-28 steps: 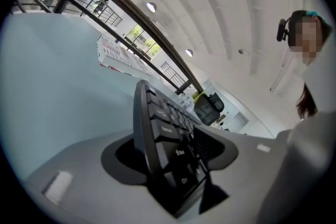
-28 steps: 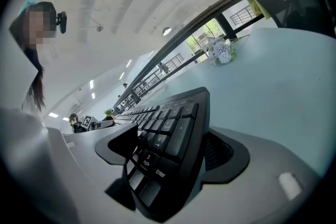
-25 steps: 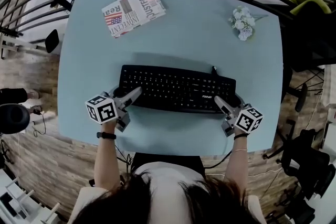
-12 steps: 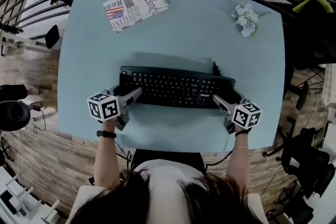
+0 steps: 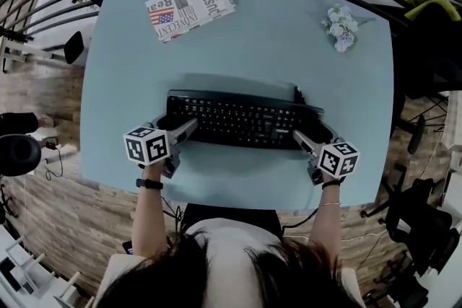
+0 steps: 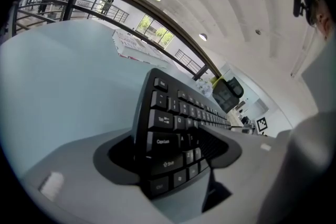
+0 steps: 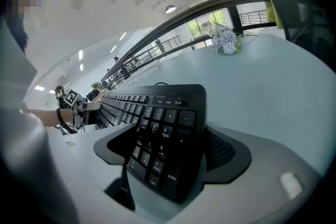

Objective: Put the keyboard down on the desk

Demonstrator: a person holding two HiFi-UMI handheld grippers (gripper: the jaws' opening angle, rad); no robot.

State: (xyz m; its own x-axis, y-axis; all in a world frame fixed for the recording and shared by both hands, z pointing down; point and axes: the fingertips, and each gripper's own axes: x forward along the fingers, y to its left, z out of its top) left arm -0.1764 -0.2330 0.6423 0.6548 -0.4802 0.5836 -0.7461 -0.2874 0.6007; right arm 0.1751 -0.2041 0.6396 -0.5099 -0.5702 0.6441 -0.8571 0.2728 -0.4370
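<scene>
The pale blue desk [image 5: 238,47] fills the middle of the head view. The black keyboard [image 5: 242,120] lies across its lower middle, in the same spot as a second ago. I cannot tell whether it sits flat on the surface. A flag-printed magazine [image 5: 190,5] lies at the upper left, a little higher in the frame than before. The left gripper [image 5: 184,130] is still at the keyboard's left end, which sits between its jaws. Those jaws are opening and no longer pinch it. The right gripper [image 5: 304,143] remains clamped on the keyboard's right end. A small bunch of white flowers [image 5: 341,27] lies at the upper right.
</scene>
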